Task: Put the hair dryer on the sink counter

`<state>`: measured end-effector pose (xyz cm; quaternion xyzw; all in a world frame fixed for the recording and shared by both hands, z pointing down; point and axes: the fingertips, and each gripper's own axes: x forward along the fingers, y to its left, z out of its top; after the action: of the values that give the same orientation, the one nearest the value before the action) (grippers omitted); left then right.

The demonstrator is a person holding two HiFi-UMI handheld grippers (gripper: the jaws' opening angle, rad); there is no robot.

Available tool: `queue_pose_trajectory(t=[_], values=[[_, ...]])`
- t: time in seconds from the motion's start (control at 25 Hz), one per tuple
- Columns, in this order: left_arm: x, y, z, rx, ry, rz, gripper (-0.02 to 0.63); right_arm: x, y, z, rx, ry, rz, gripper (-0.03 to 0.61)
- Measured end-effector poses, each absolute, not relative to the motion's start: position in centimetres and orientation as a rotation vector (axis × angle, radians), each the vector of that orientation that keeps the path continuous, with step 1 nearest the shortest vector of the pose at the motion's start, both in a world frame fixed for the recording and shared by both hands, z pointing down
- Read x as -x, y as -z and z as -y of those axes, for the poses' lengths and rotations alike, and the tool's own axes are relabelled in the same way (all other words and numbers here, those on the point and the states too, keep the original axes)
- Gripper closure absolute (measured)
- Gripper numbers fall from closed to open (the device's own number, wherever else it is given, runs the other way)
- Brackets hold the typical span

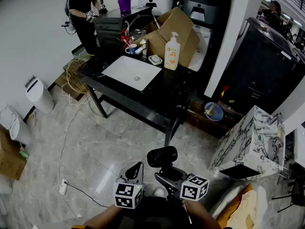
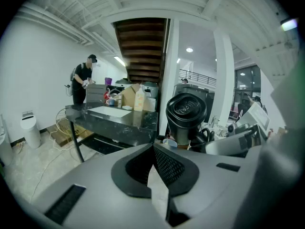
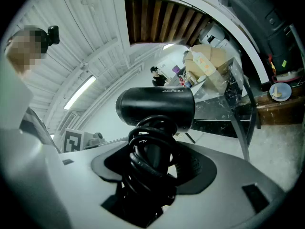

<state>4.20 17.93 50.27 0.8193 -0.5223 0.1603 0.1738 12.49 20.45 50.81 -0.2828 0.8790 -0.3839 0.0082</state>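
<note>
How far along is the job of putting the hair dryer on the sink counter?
Done: the hair dryer is picked up, its cord-wrapped handle clamped in the right tool. In hand: it is held above the floor, well short of the sink counter. Left: bring it to the black counter and set it down, probably beside the white basin. The left tool is shut and empty.

Open floor (image 1: pixel 119 140) runs up to the worktop's (image 1: pixel 163 93) front edge. A bare strip lies in front and to the right of the basin (image 1: pixel 132 72). The rear is blocked by bottle (image 1: pixel 172 51), dish (image 1: pixel 155 59), cups (image 1: pixel 132 48) and box (image 1: pixel 183 27). A cable (image 1: pixel 62 147) trails across the floor at left.
</note>
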Motion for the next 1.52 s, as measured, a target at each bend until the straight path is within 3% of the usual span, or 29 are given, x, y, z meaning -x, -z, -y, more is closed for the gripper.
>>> queue_pose_trajectory(t=[1.52], values=[[-1.3, -51.6, -15.2, -2.272, -0.445, 1.475, 0.606, -10.4, -50.0, -17.1, 0.841, 1.259, -2.662, 0.284]])
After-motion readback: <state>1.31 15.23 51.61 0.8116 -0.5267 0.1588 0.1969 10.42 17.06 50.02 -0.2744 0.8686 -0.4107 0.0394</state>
